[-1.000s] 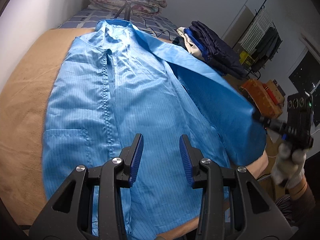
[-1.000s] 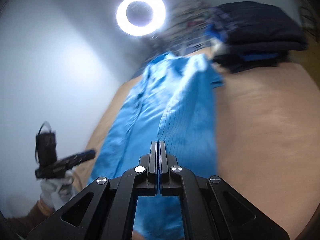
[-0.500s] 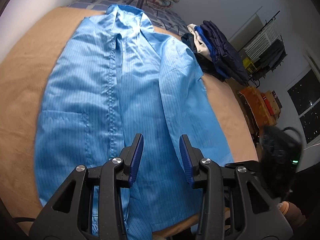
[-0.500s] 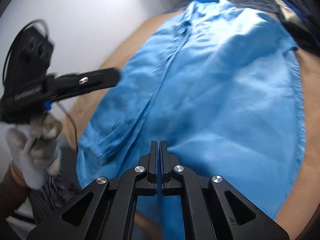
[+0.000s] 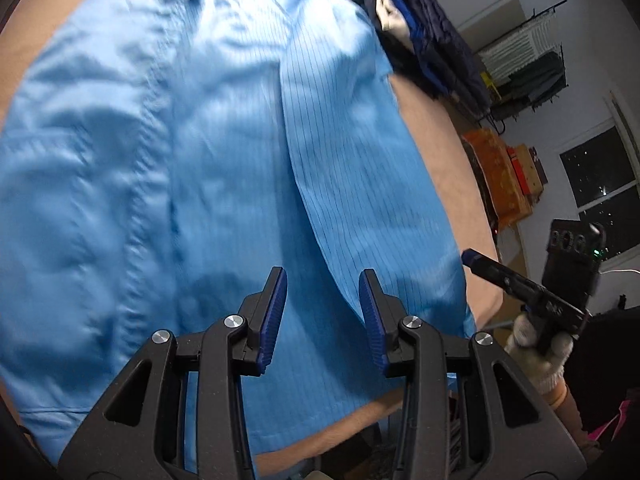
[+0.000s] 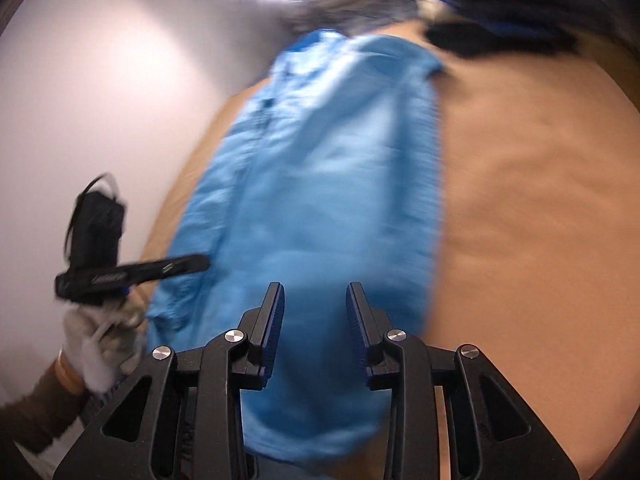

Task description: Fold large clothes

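A light blue coat (image 5: 224, 152) with thin dark pinstripes lies on a tan bed cover (image 6: 540, 208) (navy folded clothes (image 5: 432, 52) beyond), and gloves (image 5: 540, 356) are white.

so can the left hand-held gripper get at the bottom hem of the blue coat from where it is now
Probably yes. The left hand-held gripper stands open and empty just above the blue coat, whose near hem lies flat on the tan cover with nothing over it. The right hand-held gripper, jaws just opened, sits off to the side.
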The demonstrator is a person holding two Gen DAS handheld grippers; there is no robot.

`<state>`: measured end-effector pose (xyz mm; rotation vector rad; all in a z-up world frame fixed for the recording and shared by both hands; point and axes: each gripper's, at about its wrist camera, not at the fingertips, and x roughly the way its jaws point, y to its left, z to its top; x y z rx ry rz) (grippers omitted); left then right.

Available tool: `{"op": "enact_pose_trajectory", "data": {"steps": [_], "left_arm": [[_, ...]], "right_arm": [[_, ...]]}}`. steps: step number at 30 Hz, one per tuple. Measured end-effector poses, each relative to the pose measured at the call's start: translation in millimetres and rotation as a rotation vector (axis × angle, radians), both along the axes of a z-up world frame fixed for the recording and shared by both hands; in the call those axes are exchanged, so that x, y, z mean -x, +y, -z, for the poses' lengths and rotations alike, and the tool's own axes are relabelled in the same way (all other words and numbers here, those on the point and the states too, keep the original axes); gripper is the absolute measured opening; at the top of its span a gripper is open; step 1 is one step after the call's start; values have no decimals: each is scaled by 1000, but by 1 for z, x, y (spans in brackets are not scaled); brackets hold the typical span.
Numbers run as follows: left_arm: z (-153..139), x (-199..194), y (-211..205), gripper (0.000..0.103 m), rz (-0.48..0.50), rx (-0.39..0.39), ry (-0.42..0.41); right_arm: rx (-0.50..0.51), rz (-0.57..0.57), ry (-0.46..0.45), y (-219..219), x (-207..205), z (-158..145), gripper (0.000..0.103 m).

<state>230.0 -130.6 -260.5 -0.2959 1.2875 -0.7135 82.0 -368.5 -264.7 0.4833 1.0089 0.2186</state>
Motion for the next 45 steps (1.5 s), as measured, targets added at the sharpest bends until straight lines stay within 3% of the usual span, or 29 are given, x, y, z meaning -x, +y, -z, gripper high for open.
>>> {"op": "enact_pose_trajectory", "data": {"steps": [4, 8, 9, 10, 11, 14, 16, 21, 27, 28, 30, 31, 35, 37, 42, 45], "left_arm": [[13, 1, -15, 38, 21, -2, 49], [18, 3, -25, 34, 30, 4, 71], [17, 5, -27, 14, 32, -11, 52], [16, 6, -28, 3, 40, -29, 41], [15, 7, -28, 1, 43, -50, 28], [9, 10, -23, 1, 37, -116, -35], [7, 13, -18, 1, 34, -161, -75], [11, 20, -9, 0, 45, -188, -91], [13, 25, -14, 0, 64, -201, -102], [13, 26, -15, 0, 65, -199, -102], [12, 27, -16, 0, 71, -190, -102], [11, 28, -18, 0, 79, -188, -104], [6, 40, -24, 0, 116, -182, -117], [5, 48, -26, 0, 137, -182, -124], [9, 66, -27, 0, 187, -185, -108], [10, 71, -29, 0, 200, -154, -82]], "right_arm": [[-92, 5, 56, -11, 3, 24, 31], [-116, -23, 87, -5, 4, 35, 31], [-123, -35, 82, -2, 6, 34, 31], [-138, -57, 70, 3, 6, 32, 26], [-152, -84, 61, 8, 9, 26, 23], [-175, -187, 9, 25, 13, 12, 23], [-124, -203, -32, 32, 16, 1, 23], [-109, -79, 0, 9, 9, 11, 27], [-232, -7, 77, -10, 3, 42, 33], [-254, -19, 79, -8, 3, 42, 31], [-299, -53, 62, -1, 4, 41, 4], [-305, -64, 48, 2, 6, 37, 3], [-285, -122, -43, 16, 19, 4, 1], [-214, -163, -67, 23, 27, -11, 1], [-4, -144, 78, 21, 24, 19, 1], [41, -110, 148, 10, 20, 34, 1]]}}
